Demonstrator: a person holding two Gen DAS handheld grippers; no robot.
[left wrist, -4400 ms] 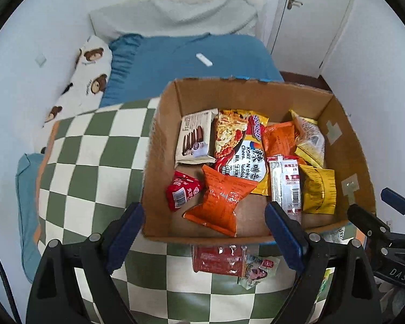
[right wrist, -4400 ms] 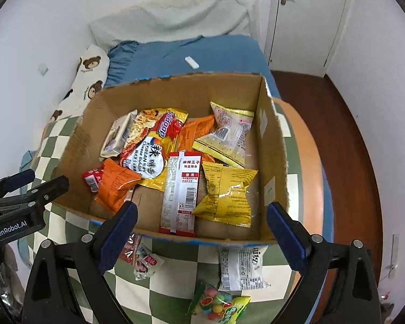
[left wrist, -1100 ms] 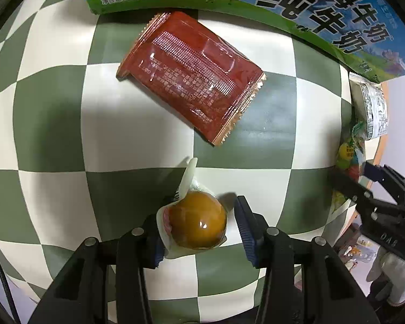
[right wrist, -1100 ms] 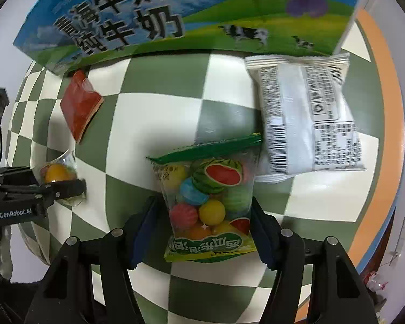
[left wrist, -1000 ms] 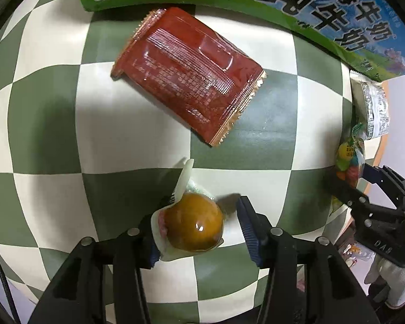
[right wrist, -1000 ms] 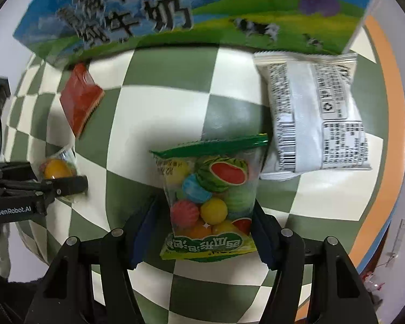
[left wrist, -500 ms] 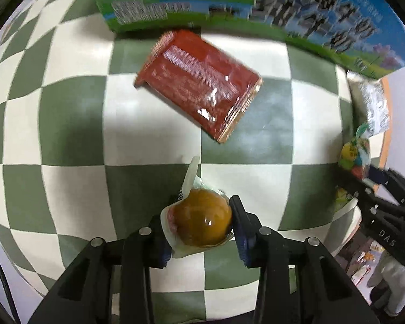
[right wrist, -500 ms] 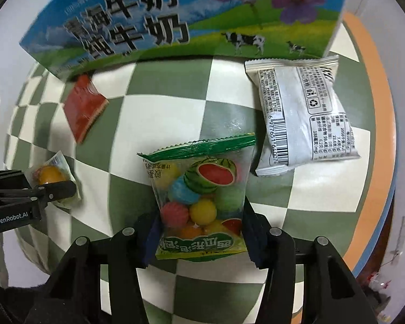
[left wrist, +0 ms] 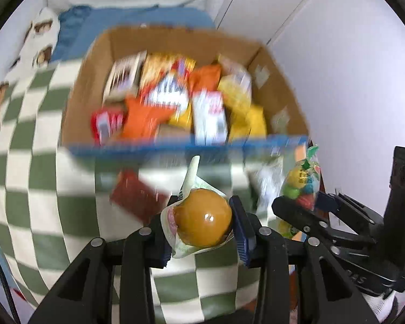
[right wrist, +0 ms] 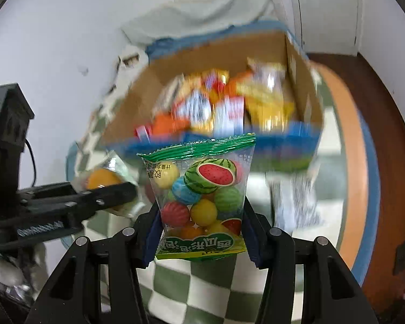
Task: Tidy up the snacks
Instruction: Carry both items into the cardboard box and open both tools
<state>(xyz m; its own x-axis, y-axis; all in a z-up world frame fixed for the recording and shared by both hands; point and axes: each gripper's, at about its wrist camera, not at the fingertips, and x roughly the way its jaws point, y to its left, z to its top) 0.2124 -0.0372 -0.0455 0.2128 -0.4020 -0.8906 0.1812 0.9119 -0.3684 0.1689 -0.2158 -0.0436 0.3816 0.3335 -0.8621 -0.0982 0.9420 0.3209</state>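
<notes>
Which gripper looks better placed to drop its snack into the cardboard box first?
Neither clearly: left gripper holds the wrapped egg and right gripper the gum bag, both short of the box's near wall.

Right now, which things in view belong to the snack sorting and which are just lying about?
In play:
- left tool shut on wrapped orange ball snack
- right tool shut on gumball bag
- cardboard box
- red packet
- white packet

Lying about:
- bear-print pillow
- door

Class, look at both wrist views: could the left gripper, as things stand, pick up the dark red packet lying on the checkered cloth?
Probably not yet. The left gripper is shut on the wrapped orange ball snack, so it has no free grip for the dark red packet, though nothing lies over that packet.
</notes>
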